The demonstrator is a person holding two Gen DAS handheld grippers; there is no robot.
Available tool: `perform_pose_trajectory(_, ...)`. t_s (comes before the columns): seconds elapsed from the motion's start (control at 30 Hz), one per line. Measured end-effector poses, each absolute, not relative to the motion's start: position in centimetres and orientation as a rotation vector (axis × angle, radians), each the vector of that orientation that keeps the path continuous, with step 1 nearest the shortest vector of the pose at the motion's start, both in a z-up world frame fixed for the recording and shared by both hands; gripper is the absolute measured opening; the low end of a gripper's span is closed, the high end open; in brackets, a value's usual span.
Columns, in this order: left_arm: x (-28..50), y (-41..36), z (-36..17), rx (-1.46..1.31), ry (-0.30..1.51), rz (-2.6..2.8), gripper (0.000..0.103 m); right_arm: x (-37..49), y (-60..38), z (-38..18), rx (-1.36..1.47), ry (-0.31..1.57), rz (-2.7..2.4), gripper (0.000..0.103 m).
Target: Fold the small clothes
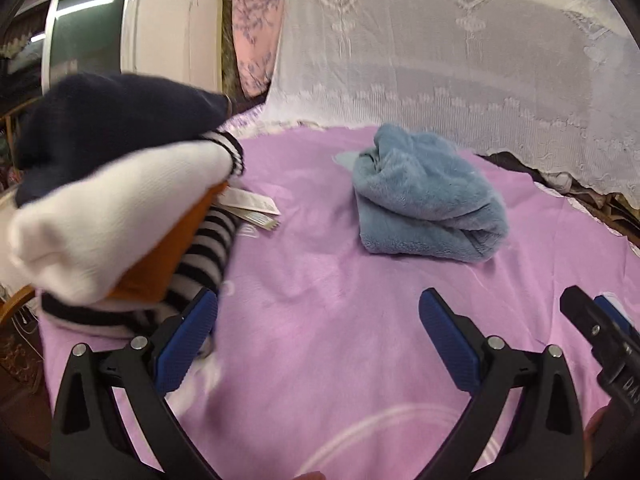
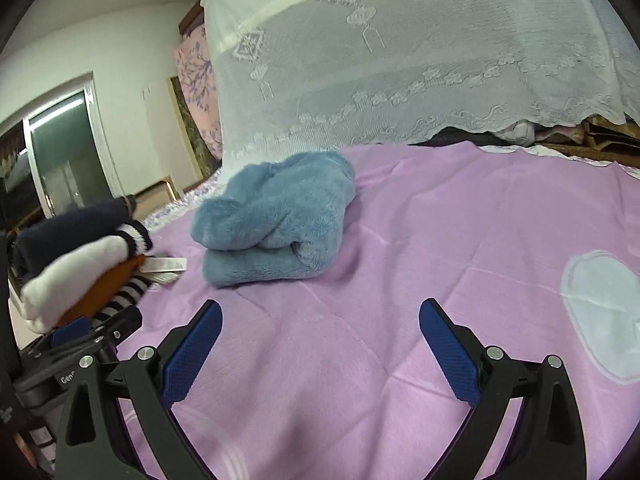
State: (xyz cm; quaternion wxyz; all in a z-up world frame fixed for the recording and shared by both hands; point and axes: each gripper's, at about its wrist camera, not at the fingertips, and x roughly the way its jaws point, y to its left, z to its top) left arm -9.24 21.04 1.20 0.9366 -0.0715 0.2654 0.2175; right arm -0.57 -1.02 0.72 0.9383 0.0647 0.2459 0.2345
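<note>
Resting on the pink bed sheet (image 2: 400, 260), a folded blue fleece garment (image 2: 276, 220) lies ahead of both grippers. Left gripper (image 1: 318, 340): jaws spread wide, holding nothing, its left finger just beside a stack of small clothes (image 1: 120, 208) in navy, white, orange and black-and-white stripes at the bed's left edge, paper tags (image 1: 252, 204) showing. Right gripper (image 2: 320, 346): jaws equally wide, empty, over bare sheet. White lace cover (image 2: 400, 60) hangs behind.

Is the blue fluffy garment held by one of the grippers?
No, the blue fluffy garment lies alone on the pink sheet, and the right gripper stands open and empty before it.
</note>
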Motion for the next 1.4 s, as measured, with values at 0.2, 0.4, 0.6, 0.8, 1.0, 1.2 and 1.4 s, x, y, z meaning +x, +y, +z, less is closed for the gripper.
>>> perform_pose_trajectory(0.2, -12.9, 19.5, 3.7, 0.001, 0.562, 0.455, 0.098, -4.6, -0.2, 5.3, 0.071, 0.492, 0.531, 0.099)
perform_pose_trajectory(0.4, -16.0, 19.2, 7.6, -0.042, 0.52, 0.371, 0.099, -7.8, 0.2, 9.9, 0.018, 0.498, 0.546, 0.099)
perform_pose_trajectory(0.6, -17.4, 17.2, 10.0, 0.03, 0.452, 0.408, 0.099, -9.6, -1.8, 11.1, 0.047, 0.452, 0.5, 0.099)
perform_pose_trajectory(0.8, -18.0, 16.7, 10.2, 0.0, 0.429, 0.377, 0.099, -9.5, -2.9, 10.8, 0.113, 0.456, 0.549, 0.099)
perform_pose_trajectory(1.0, -18.5, 17.1, 10.3, -0.01, 0.432, 0.393, 0.099, -10.8, -1.9, 10.1, 0.056, 0.386, 0.563, 0.099)
perform_pose_trajectory(1.2, -18.5, 17.1, 9.9, -0.011, 0.437, 0.387, 0.099, -10.6, -1.5, 9.1, 0.064, 0.401, 0.583, 0.099)
perform_pose_trajectory(1.4, -18.3, 17.0, 9.7, -0.017, 0.446, 0.384, 0.099, -10.5, -1.7, 9.1, 0.078, 0.4, 0.59, 0.099)
